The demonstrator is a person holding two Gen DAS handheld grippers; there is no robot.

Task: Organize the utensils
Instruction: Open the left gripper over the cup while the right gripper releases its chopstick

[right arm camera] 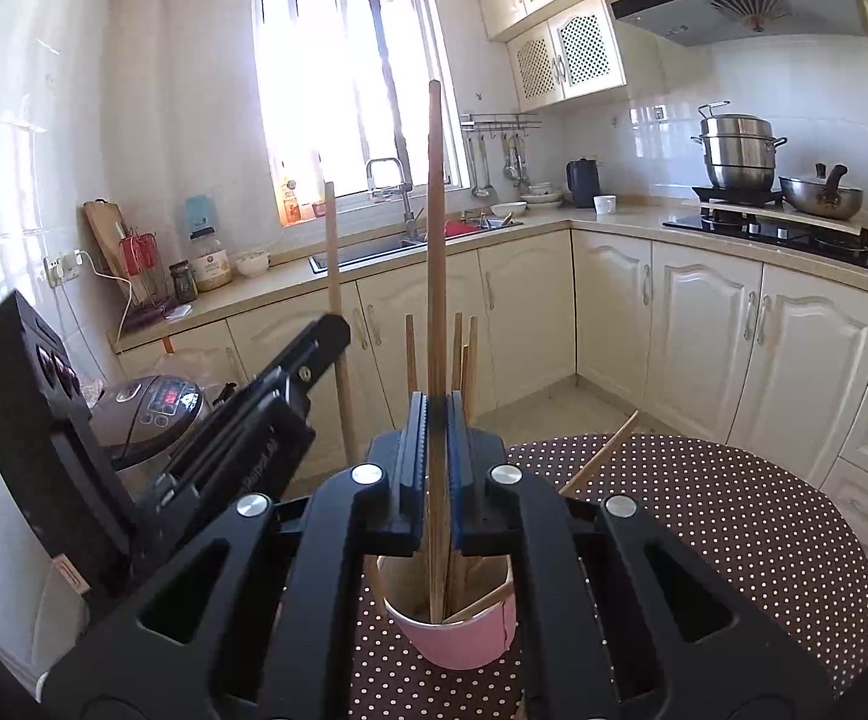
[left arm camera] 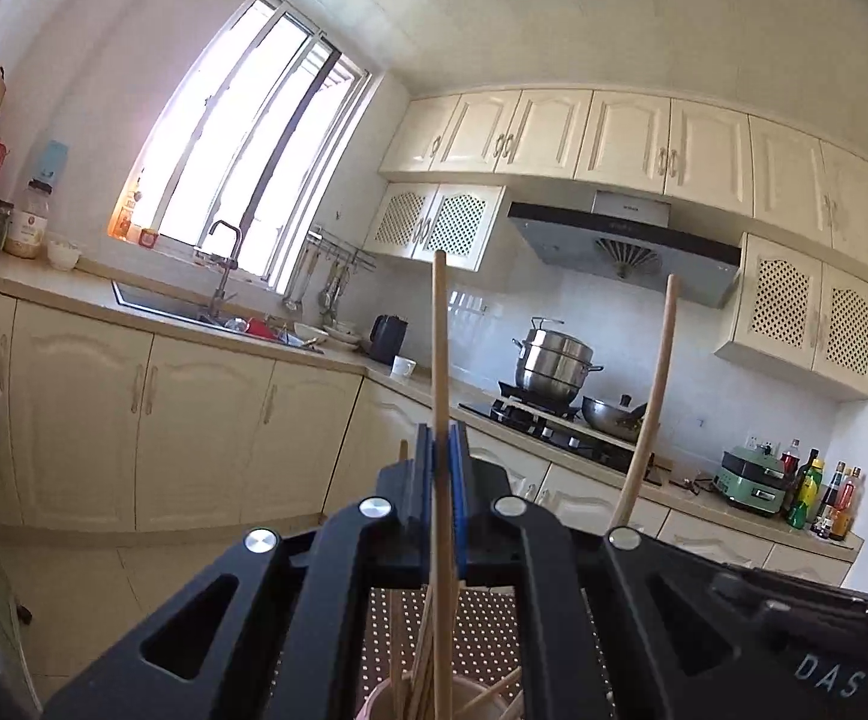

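Right gripper (right arm camera: 436, 420) clamping chopstick (right arm camera: 435, 240), above cup (right arm camera: 463, 630)

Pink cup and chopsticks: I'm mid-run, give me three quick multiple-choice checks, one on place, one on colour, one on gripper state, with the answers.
1. Where does the pink cup stand?
A. on the polka-dot table
B. in the sink
C. on the stove

2. What colour is that tablecloth?
A. plain white
B. brown with white dots
C. green striped

3. What is the right gripper doing?
A. open and empty
B. shut on a spoon
C. shut on a chopstick

Answers: 1 A, the cup sits on the dotted cloth just below the gripper. 2 B, white dots on dark brown show around the cup. 3 C, the jaws pinch one upright wooden stick whose lower end reaches into the cup. The left gripper likewise clamps a chopstick.
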